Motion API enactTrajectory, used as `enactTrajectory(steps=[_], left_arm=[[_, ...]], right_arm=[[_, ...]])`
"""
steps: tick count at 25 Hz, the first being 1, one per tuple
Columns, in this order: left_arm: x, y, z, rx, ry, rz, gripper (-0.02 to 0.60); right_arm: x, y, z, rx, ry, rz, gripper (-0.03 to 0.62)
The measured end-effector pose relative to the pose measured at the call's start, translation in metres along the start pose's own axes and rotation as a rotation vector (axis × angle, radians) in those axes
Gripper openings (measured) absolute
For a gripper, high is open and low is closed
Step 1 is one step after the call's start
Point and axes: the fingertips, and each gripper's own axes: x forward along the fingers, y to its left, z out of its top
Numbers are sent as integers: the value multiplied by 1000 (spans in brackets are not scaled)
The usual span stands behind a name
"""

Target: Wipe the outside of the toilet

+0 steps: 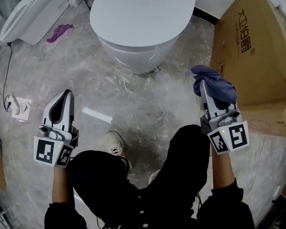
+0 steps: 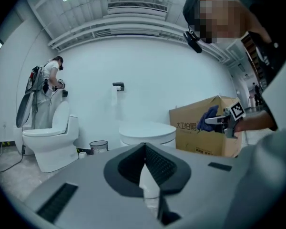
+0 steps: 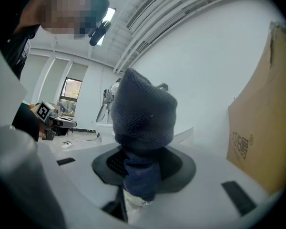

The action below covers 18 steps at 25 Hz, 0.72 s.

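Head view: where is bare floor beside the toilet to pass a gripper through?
Widest bare floor lies left of the toilet, between the purple rag and the white strip. Tight on the right: the cardboard box stands close to it.

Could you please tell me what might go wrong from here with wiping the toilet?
The cloth bulges loose beyond the right gripper, pinched only at its lower end, so it may slip out when rubbed on the toilet. The box stands close beside that gripper; a wide sweep could knock it. A white strip lies near the person's shoe and could be stepped on.
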Motion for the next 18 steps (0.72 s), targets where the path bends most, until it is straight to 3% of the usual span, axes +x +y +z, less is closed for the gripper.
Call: enactTrajectory(steps=[2,7,18], left_arm=[[-4,4,1,-8,17,16,11],[-24,35,18,-67,-2,143,11],[-54,42,60,-31,-60,190,11]], right_arm=[[-11,-9,5,-14,-3,-27,124],[-39,-30,11,1,9,-108,124],[-77,-44,35,-47,-3,-173,124]])
